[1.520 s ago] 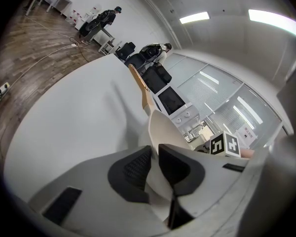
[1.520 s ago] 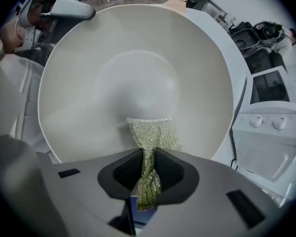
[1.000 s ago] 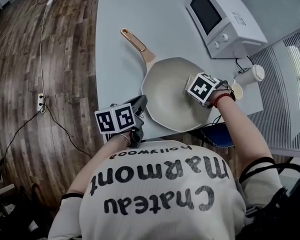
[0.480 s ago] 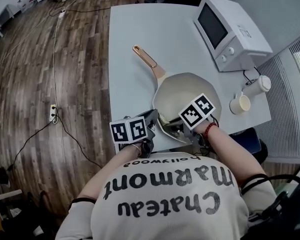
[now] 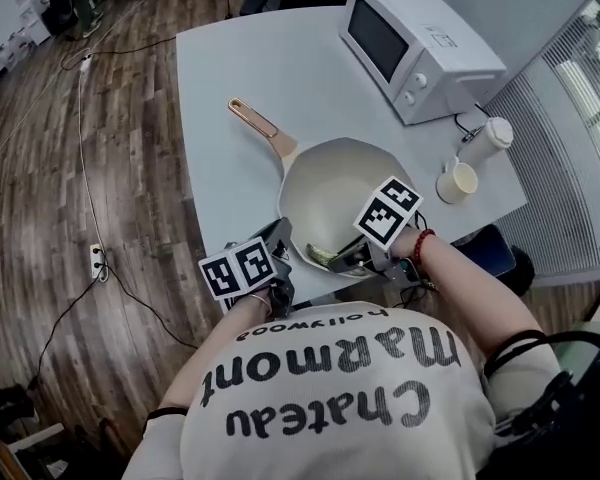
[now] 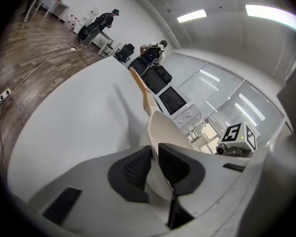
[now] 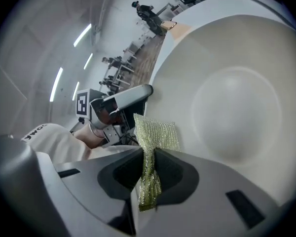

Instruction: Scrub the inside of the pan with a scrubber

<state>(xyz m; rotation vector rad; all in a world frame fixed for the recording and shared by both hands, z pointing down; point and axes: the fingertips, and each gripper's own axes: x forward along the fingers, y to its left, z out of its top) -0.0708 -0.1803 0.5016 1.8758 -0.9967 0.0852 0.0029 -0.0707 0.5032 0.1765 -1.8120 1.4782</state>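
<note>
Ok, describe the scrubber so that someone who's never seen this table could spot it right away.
On the pale table, find the cream pan with the tan handle, near the white microwave. At the pan's near edge, the right gripper pinches a small pad, the scrubber. It is the only yellow-green, glittery mesh thing among smooth white and cream ones.
</note>
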